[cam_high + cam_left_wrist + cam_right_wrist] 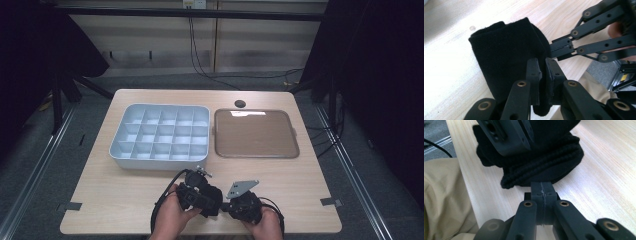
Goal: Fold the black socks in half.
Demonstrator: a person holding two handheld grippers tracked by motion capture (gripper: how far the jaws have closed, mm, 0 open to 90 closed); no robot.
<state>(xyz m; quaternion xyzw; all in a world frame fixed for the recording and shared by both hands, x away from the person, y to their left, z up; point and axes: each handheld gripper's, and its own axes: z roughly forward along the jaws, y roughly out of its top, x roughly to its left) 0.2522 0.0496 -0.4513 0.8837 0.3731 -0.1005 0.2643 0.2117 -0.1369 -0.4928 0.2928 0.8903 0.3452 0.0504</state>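
Compartment box (160, 135) at table (115, 200) centre-left, tray (256, 133) just beside on right. Folded cloth (506, 60) near front edge, between left gripper (210, 202) and right gripper (226, 206), before box.

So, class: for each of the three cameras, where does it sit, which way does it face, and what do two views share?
High view: above the near edge, looking forward and down at the table; both hands show.
Left gripper view: on the left gripper, facing the black cloth.
Right gripper view: on the right gripper, low over the wood; a trouser leg shows.
Shared: both gripper views show that cloth.
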